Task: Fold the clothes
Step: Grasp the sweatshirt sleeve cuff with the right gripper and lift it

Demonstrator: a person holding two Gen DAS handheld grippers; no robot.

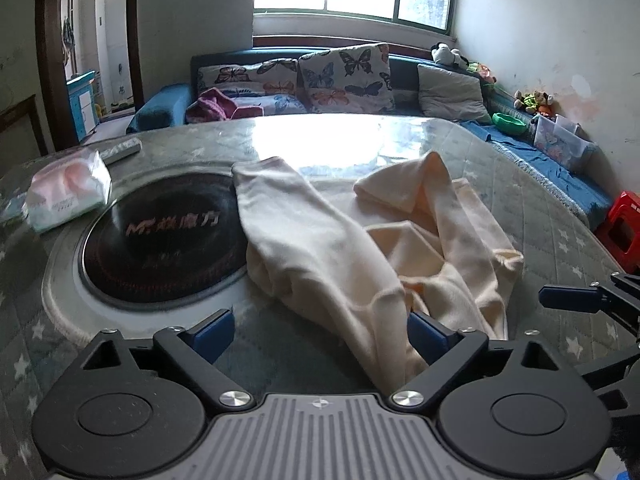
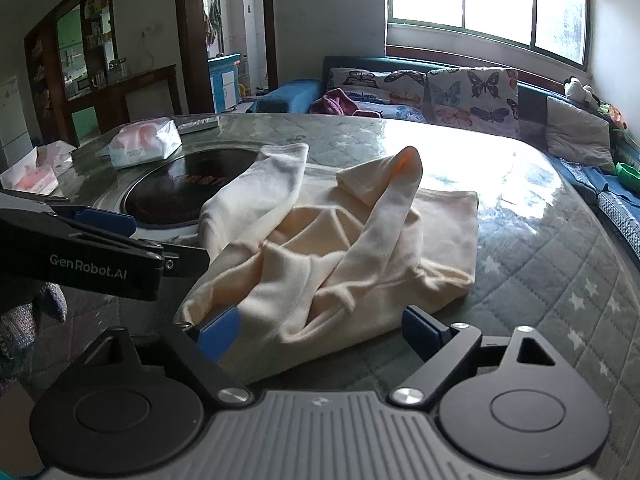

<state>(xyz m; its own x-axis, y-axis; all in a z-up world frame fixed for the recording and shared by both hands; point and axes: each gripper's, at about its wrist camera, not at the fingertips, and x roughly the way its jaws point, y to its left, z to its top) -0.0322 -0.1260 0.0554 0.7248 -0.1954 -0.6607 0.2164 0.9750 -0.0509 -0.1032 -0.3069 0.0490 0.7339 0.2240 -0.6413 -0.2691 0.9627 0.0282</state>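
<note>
A cream garment [image 1: 360, 240] lies crumpled on the glass-topped table [image 1: 560, 248], with two sleeve-like tubes sticking out towards the far side. My left gripper [image 1: 320, 336] stands open at the garment's near edge; a hanging fold runs between its jaws close to the right fingertip [image 1: 430, 334]. My right gripper [image 2: 320, 332] is open too, low over the near hem of the garment [image 2: 340, 248], and its left fingertip [image 2: 218, 332] sits at the cloth's edge. Each gripper shows in the other's view: the right one [image 1: 580, 300] and the left one [image 2: 104, 220].
A black round hob plate [image 1: 160, 240] is set into the table left of the garment. A tissue pack [image 1: 68, 196] and a remote [image 1: 120, 150] lie at the far left. A sofa with butterfly cushions [image 1: 344, 76] stands behind, and a red stool [image 1: 622, 228] at the right.
</note>
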